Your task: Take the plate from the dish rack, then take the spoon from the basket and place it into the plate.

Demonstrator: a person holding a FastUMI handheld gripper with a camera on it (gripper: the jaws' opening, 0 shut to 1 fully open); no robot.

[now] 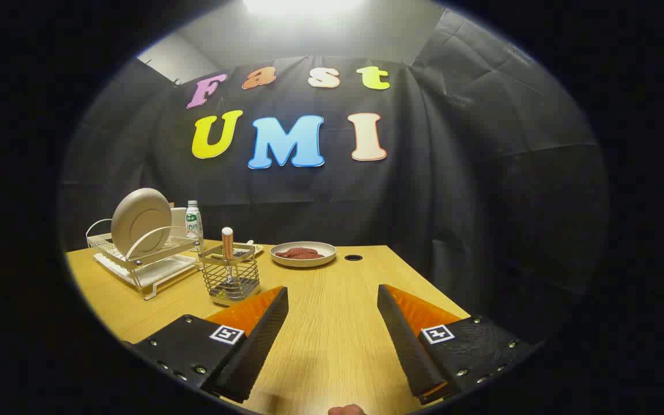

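A cream plate stands on edge in the white wire dish rack at the table's far left. Right of the rack is a wire basket with a spoon standing upright in it, handle up. My gripper hovers over the wooden table, open, with nothing between its fingers. The basket stands just ahead of the left finger; the rack is further off to the left.
A shallow dish with something dark red in it sits near the table's far edge, beside a round cable hole. A small bottle stands behind the rack. The table's right edge runs close past the right finger.
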